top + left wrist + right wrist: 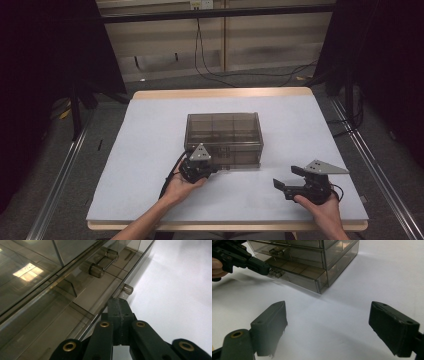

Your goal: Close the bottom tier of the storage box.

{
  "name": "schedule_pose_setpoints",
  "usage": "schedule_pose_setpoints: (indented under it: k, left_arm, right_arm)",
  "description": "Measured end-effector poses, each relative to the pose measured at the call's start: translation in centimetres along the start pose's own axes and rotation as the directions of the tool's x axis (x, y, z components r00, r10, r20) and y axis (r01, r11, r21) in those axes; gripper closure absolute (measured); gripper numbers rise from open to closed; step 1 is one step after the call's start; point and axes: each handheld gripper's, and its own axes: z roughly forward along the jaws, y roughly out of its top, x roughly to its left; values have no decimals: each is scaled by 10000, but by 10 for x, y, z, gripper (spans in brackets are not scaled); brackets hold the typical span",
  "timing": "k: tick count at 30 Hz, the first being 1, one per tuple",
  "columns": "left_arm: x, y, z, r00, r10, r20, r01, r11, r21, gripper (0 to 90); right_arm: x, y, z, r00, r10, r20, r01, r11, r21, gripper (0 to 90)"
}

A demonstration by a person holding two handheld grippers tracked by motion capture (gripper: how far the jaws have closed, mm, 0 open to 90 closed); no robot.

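— Dark curtains (40,60) close off both sides of the room, and pale wall panels (250,40) run along the far side with black cables (210,70) hanging down to a grey floor (115,100). What about the work surface?

— Big square table (150,130), white top with a wooden edge showing at the far and near sides. Metal rails (60,175) run along the floor on the left and right of it.

— And on the table?

— One thing: a smoky, see-through drawer cabinet (223,137), sitting near the middle, slightly toward the near side. From the right gripper view its lower drawer (299,273) stands a little out from the front.

— Where are the hands?

— Both come in from the near edge. The left gripper (212,169) is at the cabinet's near front, left of centre. Its jaws are clenched together, with the tips at the small clear handle (275,272) of the lower drawer; in the left gripper view the closed tips sit just short of a little knob (128,289). I cannot tell if they pinch it or merely touch it.

— And the other one?

— The right gripper (289,181) is near the right front corner of the table, well apart from the cabinet. Its jaws are spread wide, released, with bare white tabletop between them.
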Motion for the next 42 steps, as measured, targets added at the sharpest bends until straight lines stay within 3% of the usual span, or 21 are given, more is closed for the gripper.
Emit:
schedule_pose_setpoints:
  k: [3, 5, 9, 20, 27, 33, 34, 42]
  left_arm:
    - [1, 1, -1, 9999, 129, -55, -128, 9997, 190, 900]
    - [1, 1, 0, 10000, -65, -43, 65, 9999, 119, 900]
    - [3, 2, 0, 9999, 131, -69, -129, 9996, 270, 900]
    - [4, 1, 2, 9997, -119, -202, 120, 9999, 5, 900]
    - [7, 0, 3, 9996, -121, -274, 127, 9997, 204, 900]
    - [9, 1, 6, 9987, -341, -378, 343, 9994, 44, 900]
    - [10, 1, 5, 9990, -196, -403, 203, 9996, 173, 900]
    - [11, 1, 7, 9984, -316, -467, 316, 9995, -16, 900]
  right_arm:
    - [0, 0, 1, 10000, 25, 26, -25, 10000, 22, 147]
    - [0, 0, 1, 10000, 34, 23, -34, 10000, 33, 147]
    - [0, 0, 1, 10000, 20, -3, -20, 10000, 44, 147]
    - [0, 0, 2, 10000, 7, -18, -7, 10000, 70, 147]
    - [0, 0, 2, 10000, 43, -27, -43, 9999, 99, 147]
    - [0, 0, 2, 10000, 40, -17, -40, 10000, 92, 147]
    - [0, 0, 2, 10000, 43, -20, -42, 9999, 107, 147]
    - [0, 0, 2, 10000, 51, -3, -51, 9999, 107, 147]
